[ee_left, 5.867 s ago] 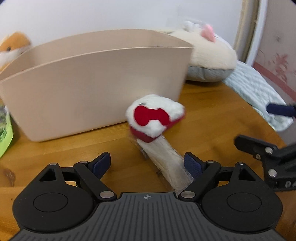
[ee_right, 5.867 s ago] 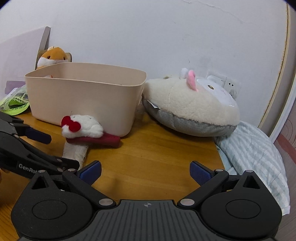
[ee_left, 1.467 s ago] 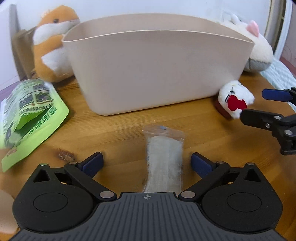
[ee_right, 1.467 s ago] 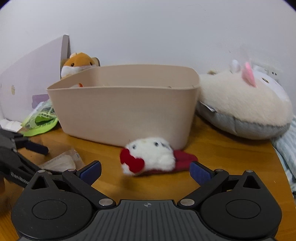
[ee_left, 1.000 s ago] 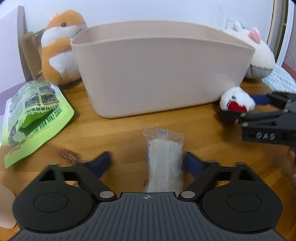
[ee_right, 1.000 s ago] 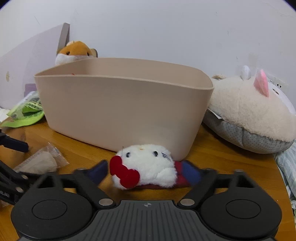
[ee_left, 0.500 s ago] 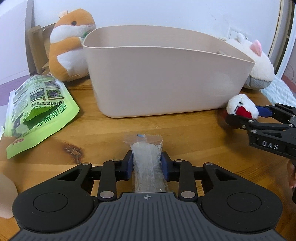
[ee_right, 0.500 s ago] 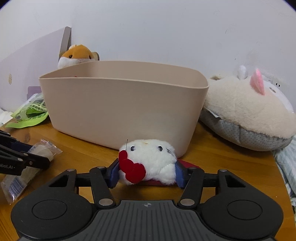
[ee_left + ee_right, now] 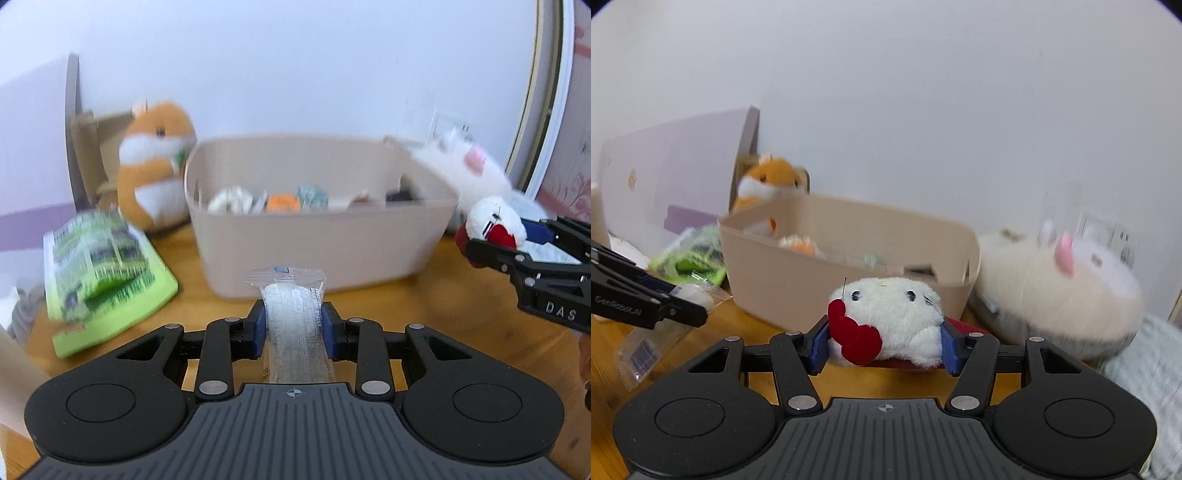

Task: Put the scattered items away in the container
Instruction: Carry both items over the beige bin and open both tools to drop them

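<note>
Table (image 9: pixel 461 325): wooden, lower half of both views
Container (image 9: pixel 317 254): beige bin, frame centre in the left wrist view, small items inside
Right gripper (image 9: pixel 884 345): jaws clamped on the white plush toy (image 9: pixel 890 317), lower centre
Left gripper (image 9: pixel 293 328): jaws pinching the clear packet (image 9: pixel 291 314), lower centre, in front of the bin

A clear packet (image 9: pixel 293 314) with a pale bar inside lies flat and lengthwise, clamped between blue pads. A white plush cat (image 9: pixel 890 321) with a red bow is likewise clamped. The beige bin (image 9: pixel 317 236) behind them holds small mixed items.
</note>
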`<action>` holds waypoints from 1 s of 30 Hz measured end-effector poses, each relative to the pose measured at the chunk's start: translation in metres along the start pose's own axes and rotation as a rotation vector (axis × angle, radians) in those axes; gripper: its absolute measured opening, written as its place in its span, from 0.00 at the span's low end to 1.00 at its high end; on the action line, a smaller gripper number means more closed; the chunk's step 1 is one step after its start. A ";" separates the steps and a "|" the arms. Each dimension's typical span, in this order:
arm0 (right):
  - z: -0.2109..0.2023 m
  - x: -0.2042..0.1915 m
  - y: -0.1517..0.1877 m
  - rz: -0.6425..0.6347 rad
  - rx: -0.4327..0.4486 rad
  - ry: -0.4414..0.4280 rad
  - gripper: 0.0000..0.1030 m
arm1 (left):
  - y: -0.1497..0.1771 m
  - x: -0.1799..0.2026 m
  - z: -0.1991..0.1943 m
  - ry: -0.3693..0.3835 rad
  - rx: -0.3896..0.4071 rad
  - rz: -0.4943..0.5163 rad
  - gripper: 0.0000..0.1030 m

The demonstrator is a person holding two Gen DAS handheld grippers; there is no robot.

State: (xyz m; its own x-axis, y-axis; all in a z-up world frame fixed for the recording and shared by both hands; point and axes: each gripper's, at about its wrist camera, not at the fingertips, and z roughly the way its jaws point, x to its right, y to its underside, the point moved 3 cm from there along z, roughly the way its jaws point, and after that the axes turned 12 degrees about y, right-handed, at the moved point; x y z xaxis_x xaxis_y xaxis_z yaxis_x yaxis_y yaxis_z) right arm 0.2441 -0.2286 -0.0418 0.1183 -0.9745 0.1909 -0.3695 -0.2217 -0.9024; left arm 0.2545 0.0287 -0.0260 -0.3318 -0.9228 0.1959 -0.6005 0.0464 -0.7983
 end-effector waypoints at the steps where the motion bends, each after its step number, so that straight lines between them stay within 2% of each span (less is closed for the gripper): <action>1: -0.003 0.000 -0.006 -0.001 0.015 0.000 0.53 | -0.006 0.002 -0.005 0.002 0.018 0.004 0.30; 8: -0.018 0.004 -0.043 0.003 0.098 -0.009 0.53 | -0.049 0.008 -0.030 -0.019 0.133 0.025 0.30; 15: -0.011 0.006 -0.073 0.010 0.138 -0.012 0.53 | -0.088 0.009 -0.032 -0.037 0.197 0.033 0.30; 25: 0.015 0.007 -0.097 0.008 0.159 -0.001 0.54 | -0.126 0.005 -0.002 -0.074 0.225 0.046 0.30; 30: 0.046 0.008 -0.105 -0.002 0.132 0.008 0.54 | -0.138 0.000 0.028 -0.132 0.224 0.078 0.30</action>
State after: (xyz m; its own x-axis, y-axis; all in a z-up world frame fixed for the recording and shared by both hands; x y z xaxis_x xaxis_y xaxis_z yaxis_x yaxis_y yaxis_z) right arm 0.3264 -0.2118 0.0371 0.1111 -0.9744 0.1953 -0.2447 -0.2173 -0.9449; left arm 0.3578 0.0112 0.0685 -0.2641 -0.9623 0.0647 -0.3957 0.0469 -0.9172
